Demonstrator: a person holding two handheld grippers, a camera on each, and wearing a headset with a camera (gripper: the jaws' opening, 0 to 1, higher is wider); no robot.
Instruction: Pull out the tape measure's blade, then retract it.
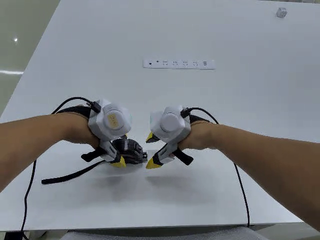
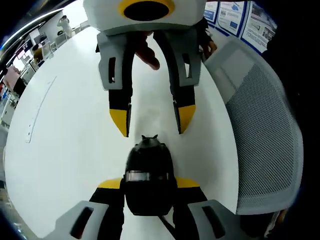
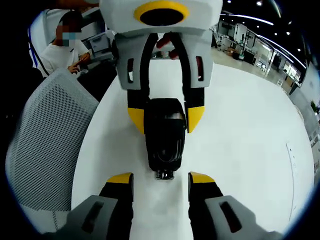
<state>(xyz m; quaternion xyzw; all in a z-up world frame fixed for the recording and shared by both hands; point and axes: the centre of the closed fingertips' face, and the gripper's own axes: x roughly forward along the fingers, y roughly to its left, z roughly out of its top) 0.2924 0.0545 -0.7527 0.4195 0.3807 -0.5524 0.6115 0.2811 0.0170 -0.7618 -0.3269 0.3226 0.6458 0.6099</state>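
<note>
A: Where's the tape?
B: In my left gripper. It is a black case at 6 o'clock in the left gripper view, clamped between my two yellow-tipped jaws, which press on its sides. In the head view it lies at about 7 o'clock from the centre, low by the front edge of the table.
A: Resting on the table?
B: I cannot tell; it is on it or just above.
A: And your right gripper?
B: Its jaws stand wide apart and hold nothing. It faces the left one, tip to tip: in the left gripper view it comes in from 12 o'clock, its tips just beyond the tape's nose.
A: How near is it to the blade?
B: In the right gripper view the tape hangs at the centre, nose toward 6 o'clock. Its hook sits at the case's mouth, between my right tips and about level with them, touching neither.
A: What else is about?
B: A socket strip lies flat on the table at 12 o'clock from the grippers, well apart from them. A mesh chair shows at 3 o'clock in the left gripper view.
</note>
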